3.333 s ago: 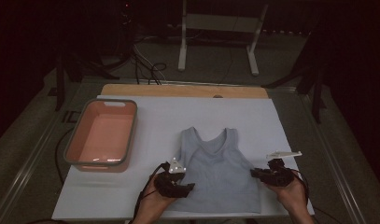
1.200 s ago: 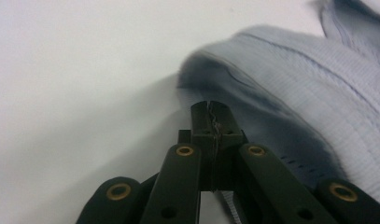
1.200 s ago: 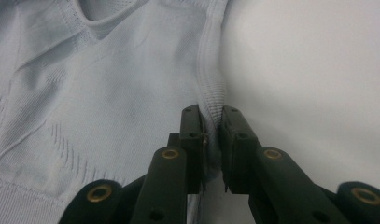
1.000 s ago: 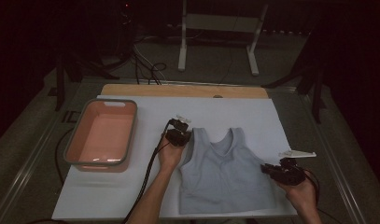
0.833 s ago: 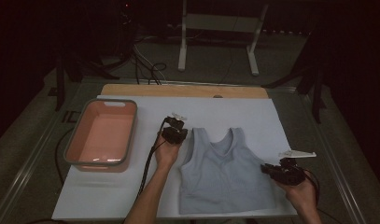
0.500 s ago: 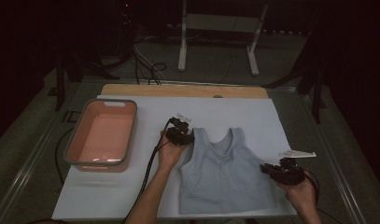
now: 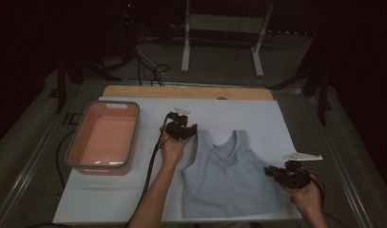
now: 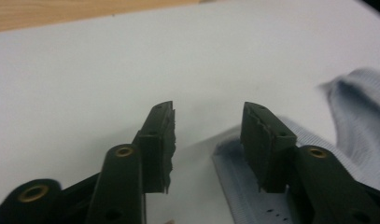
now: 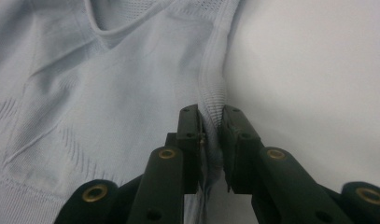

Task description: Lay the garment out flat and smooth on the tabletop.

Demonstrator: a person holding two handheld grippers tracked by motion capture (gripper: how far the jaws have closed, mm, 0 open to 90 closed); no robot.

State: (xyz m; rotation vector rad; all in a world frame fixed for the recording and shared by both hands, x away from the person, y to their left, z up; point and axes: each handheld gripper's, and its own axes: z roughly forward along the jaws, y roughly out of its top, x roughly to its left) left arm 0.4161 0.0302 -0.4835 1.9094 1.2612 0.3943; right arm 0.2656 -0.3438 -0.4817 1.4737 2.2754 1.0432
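From the high view I count one light blue tank top point(image 7: 227, 178) lying flat at the centre of the white table sheet point(image 7: 257, 116), one pink basin point(image 7: 104, 137) at 9 o'clock from it, and two grippers: my left gripper point(image 7: 183, 129) at the top's 11 o'clock strap and my right gripper point(image 7: 282, 175) at its 3 o'clock edge, with a dark room and a white stand point(image 7: 222, 33) behind. In the left gripper view I see its two jaws standing apart and released, with the strap end beside the right one. In the right gripper view the two jaws are clenched on the side seam of the top.
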